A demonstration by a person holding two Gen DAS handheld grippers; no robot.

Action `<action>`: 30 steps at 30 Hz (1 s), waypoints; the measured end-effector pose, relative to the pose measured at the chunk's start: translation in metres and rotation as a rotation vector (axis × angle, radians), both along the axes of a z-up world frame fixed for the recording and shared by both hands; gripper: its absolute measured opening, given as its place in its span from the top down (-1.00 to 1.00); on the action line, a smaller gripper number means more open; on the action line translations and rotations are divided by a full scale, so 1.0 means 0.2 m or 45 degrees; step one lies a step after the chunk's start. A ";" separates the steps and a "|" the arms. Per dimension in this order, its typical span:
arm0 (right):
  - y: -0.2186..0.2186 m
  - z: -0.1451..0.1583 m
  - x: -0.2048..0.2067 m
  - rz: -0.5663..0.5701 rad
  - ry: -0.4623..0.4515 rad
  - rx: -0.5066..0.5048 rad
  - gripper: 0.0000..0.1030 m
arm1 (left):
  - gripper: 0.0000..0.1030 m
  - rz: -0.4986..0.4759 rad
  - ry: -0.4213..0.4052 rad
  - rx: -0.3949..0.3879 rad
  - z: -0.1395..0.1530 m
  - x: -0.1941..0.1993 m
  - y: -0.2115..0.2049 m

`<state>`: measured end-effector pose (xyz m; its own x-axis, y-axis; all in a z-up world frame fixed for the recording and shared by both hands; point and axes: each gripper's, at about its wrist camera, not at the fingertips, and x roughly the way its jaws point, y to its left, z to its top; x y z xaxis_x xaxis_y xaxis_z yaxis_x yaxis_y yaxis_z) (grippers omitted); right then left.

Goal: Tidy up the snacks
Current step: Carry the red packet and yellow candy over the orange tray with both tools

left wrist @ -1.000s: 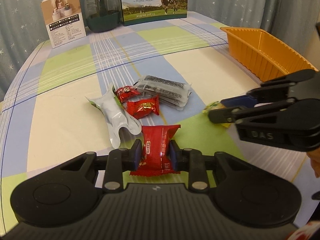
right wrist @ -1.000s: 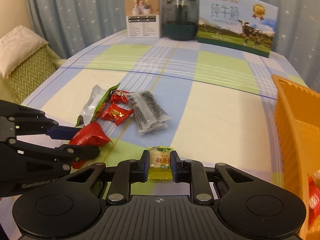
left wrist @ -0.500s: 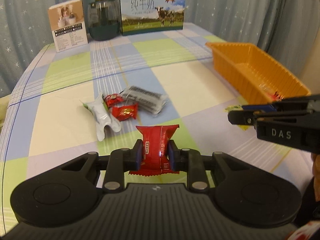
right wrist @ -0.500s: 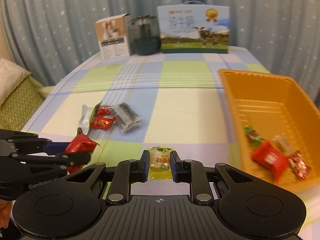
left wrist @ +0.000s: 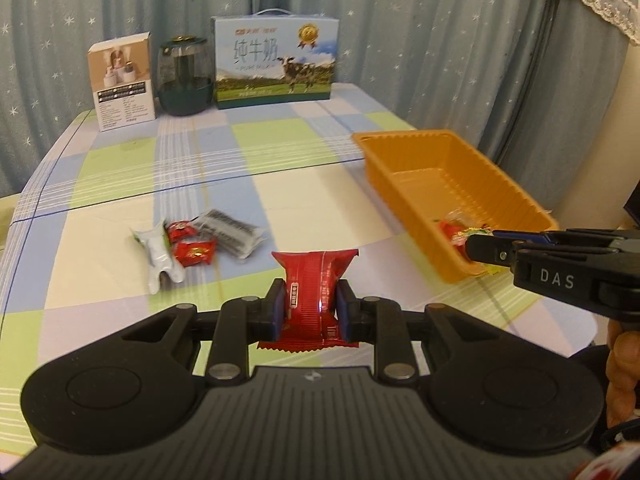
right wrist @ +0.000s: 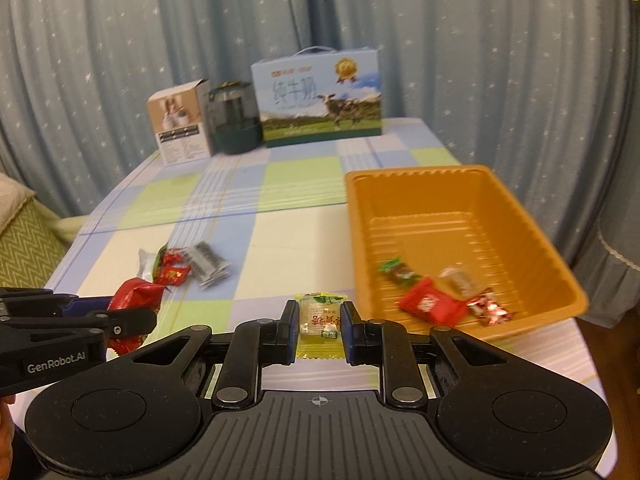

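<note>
Left tongs (left wrist: 311, 309) at lower centre, clamped on red snack packet (left wrist: 313, 280). Right tongs (right wrist: 319, 321) at lower centre, nearly closed, gripping yellow candy (right wrist: 320, 320) beside orange tray (right wrist: 532, 220).

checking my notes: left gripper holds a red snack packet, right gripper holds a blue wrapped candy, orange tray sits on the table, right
Not quite: the candy in the right gripper is yellow, not blue, as the right wrist view shows. The left gripper does hold a red snack packet, and the orange tray sits on the table.
</note>
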<state>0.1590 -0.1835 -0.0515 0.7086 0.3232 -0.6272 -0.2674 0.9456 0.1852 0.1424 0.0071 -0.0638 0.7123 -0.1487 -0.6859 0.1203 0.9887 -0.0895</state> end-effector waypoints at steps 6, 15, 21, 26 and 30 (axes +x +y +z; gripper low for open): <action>-0.12 0.06 -0.03 -0.068 -0.018 0.010 0.57 | 0.55 -0.046 -0.023 -0.008 0.06 -0.02 -0.11; -0.26 0.08 -0.06 -0.138 -0.014 0.013 0.57 | 0.55 -0.103 -0.034 -0.035 0.10 0.00 -0.24; -0.33 0.08 -0.06 -0.174 -0.009 0.017 0.57 | 0.55 -0.135 -0.033 -0.038 0.10 0.03 -0.31; -0.37 0.07 -0.06 -0.191 -0.006 0.016 0.57 | 0.55 -0.153 -0.029 -0.045 0.10 0.06 -0.34; -0.39 0.06 -0.05 -0.209 0.002 0.014 0.57 | 0.55 -0.169 -0.026 -0.051 0.10 0.08 -0.38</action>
